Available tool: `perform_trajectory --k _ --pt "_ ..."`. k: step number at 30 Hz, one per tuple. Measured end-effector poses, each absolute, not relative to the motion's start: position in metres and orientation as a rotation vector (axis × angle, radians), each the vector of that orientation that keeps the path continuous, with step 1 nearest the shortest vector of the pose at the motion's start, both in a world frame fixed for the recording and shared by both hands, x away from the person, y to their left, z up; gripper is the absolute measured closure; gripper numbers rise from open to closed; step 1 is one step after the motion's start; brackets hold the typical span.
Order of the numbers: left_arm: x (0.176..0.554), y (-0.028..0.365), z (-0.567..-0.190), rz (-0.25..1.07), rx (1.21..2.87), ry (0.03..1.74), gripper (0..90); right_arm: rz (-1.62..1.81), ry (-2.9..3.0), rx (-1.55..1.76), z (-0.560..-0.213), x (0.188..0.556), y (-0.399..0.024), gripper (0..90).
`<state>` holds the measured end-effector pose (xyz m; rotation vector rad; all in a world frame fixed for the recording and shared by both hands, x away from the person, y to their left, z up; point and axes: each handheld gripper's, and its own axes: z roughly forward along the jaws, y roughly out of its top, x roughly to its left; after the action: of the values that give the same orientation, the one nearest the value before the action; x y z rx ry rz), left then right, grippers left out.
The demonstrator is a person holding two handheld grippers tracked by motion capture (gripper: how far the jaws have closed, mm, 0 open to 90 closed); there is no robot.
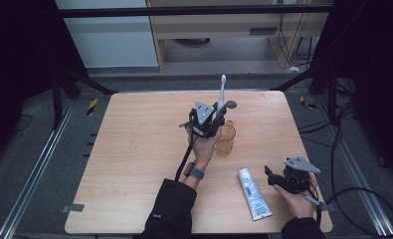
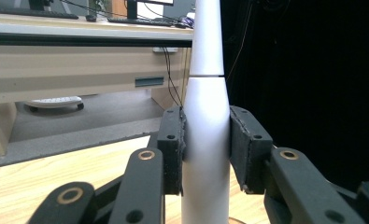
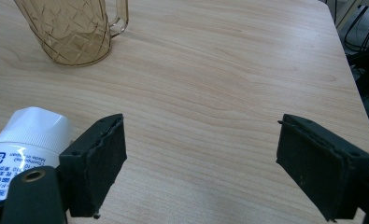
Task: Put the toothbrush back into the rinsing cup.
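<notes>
Toothbrush: white plastic electric toothbrush (image 2: pixel 205 135) stands upright in my left gripper (image 1: pixel 206 121), head up, above the cup; in the high view its thin neck and brush head (image 1: pixel 222 89) rise over the gripper.
Left gripper: my jaws are clamped on the toothbrush handle, one black pad on each side, both pressing the white body; seen plainly in the left gripper view.
Left hand: I see the hand (image 1: pixel 203 149) under the gripper with a grey wristwatch (image 1: pixel 194 172) and a dark sleeve, near mid-table.
Cup: amber see-through plastic cup with a handle (image 1: pixel 225 138) stands upright on the table just right of my left gripper; in the right gripper view it sits top left (image 3: pixel 74 32). Whether the toothbrush base touches it I cannot tell.
Right gripper: my right gripper (image 1: pixel 276 178) rests low near the table's front right, jaws spread wide, nothing between the pads.
Toothpaste: white toothpaste tube with blue print (image 1: pixel 253 193) lies flat just left of my right gripper, white cap toward the cup; the cap (image 3: pixel 35 133) lies just beside the left-hand pad in the right gripper view.
Table: light wooden tabletop (image 1: pixel 139 149).
</notes>
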<state>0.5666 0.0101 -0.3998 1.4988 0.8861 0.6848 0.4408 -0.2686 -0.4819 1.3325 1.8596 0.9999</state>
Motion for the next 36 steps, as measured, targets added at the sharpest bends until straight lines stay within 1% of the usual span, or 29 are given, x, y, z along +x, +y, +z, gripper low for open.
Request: perform_trajectory --k 15,36 --pt "0.566 0.012 -0.425 0.649 1.565 0.895 66.3 0.994 1.865 1.334 -0.483 0.441 -0.268 15.8" --pt "0.565 0.012 -0.446 0.642 1.63 0.913 66.1 0.992 1.868 1.333 -0.483 0.441 -0.267 15.8"
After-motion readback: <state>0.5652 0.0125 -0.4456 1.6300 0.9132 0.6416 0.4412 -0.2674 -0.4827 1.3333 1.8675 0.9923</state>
